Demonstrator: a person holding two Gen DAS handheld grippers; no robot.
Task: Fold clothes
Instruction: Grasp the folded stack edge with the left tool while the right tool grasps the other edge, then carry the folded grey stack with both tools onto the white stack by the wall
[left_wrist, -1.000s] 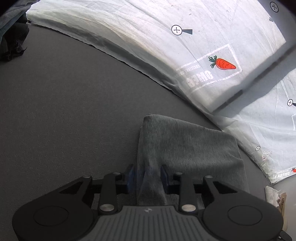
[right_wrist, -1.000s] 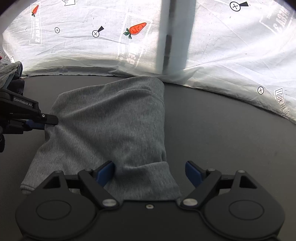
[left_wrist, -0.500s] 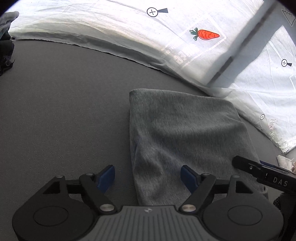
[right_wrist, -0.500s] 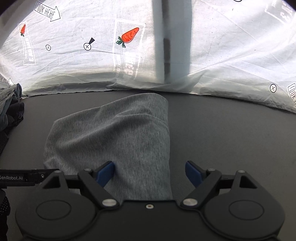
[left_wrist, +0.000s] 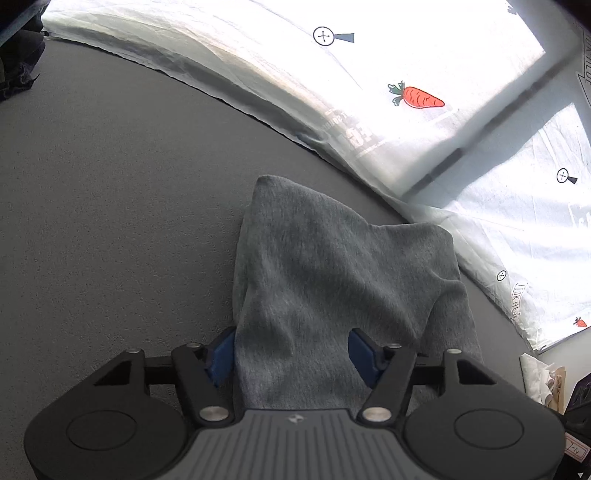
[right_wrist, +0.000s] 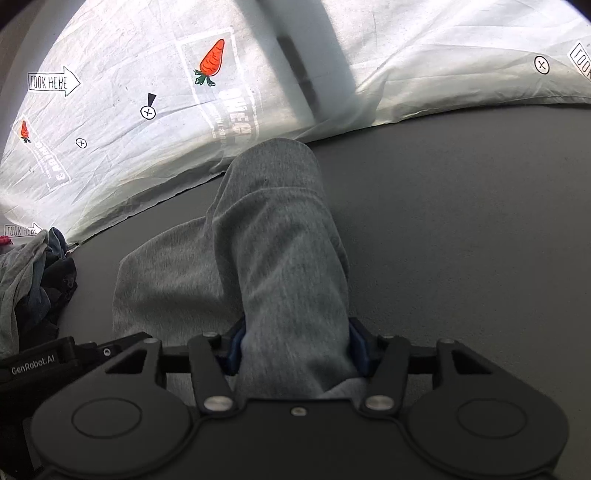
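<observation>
Your left gripper (left_wrist: 291, 350) has its blue pads (left_wrist: 360, 350) spread wide, one on each side of the near edge of the grey garment (left_wrist: 332, 266); the fabric lies between them, the left pad is touching or nearly touching its edge, and there's a visible gap at the right pad, so call it released, not pinching. Your right gripper (right_wrist: 295, 347) is clamped on the other near end of the grey garment (right_wrist: 280, 258): both pads press into a bunched roll of cloth that fills the jaw span. The garment sits folded on the dark grey mat (left_wrist: 110, 221), with its far edge near the white printed sheet (left_wrist: 406, 55) that has carrot and crosshair marks. In the right wrist view the fold humps up from the jaws, and a flatter layer spreads to the left toward your left gripper's body (right_wrist: 55, 358). A heap of other clothes (right_wrist: 29, 280) lies at the left edge of the mat, apart from the grey piece.
</observation>
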